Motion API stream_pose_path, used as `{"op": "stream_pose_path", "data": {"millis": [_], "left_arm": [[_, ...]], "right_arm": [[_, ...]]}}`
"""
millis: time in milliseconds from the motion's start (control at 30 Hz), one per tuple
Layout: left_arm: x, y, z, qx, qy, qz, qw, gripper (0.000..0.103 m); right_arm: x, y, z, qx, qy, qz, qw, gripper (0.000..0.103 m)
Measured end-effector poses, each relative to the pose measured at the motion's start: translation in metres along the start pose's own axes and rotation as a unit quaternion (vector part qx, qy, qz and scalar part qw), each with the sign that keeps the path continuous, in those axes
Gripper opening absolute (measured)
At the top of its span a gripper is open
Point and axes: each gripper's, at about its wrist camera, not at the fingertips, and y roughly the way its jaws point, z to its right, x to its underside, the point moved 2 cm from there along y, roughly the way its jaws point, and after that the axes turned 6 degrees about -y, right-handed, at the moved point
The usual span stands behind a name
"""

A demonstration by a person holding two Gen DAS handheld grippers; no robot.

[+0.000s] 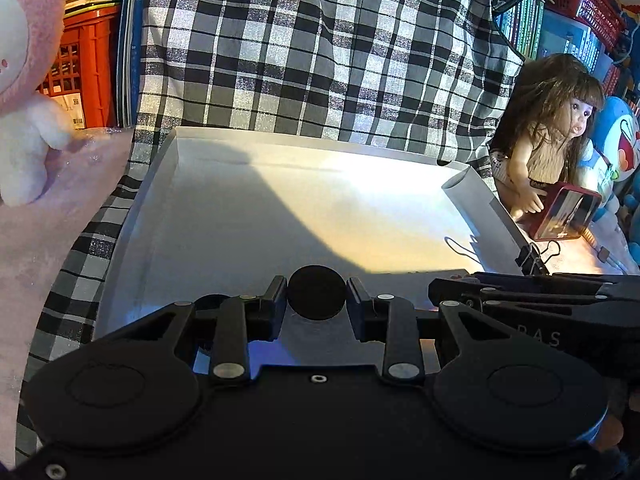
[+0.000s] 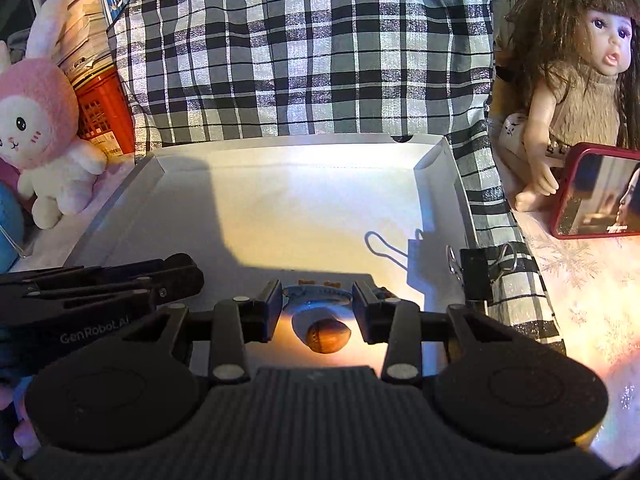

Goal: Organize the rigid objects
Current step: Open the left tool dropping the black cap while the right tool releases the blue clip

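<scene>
Over the white tray (image 1: 160, 216), the left gripper (image 1: 317, 298) pinches a black disc (image 1: 317, 293). Lower it flat before releasing; the right gripper (image 2: 317, 300), jaws narrowly apart around a small metal piece (image 2: 316, 294) and a brown nut-like bead (image 2: 328, 335), should stay clear.

A disc (image 1: 317, 293) sits between the left gripper (image 1: 317, 298) fingers, above the tray (image 1: 160, 184). A binder clip (image 1: 534, 258) grips the tray's wall to the right; a doll (image 1: 556, 140) sits beyond.

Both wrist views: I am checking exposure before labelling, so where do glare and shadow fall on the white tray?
Left wrist view: the white tray is dark on its left half, glaring at right centre, and the binder clip casts a looped shadow inward. Right wrist view: glare sits mid-tray, with shadow at left and near the right gripper; straight edges bow.
</scene>
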Motion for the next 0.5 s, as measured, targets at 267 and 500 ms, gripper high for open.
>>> {"op": "stream_pose_path", "data": {"millis": [267,500], "left_arm": [[0.003,-0.005,0.001,-0.006,0.006,0.007,0.9999,0.036],[0.007,-0.026,0.004,-0.015,0.022,0.029,0.9992,0.047]], "right_arm": [[0.003,-0.004,0.000,-0.006,0.008,0.012,1.000,0.055],[0.006,-0.020,0.003,-0.006,0.015,0.035,0.999,0.065]]}}
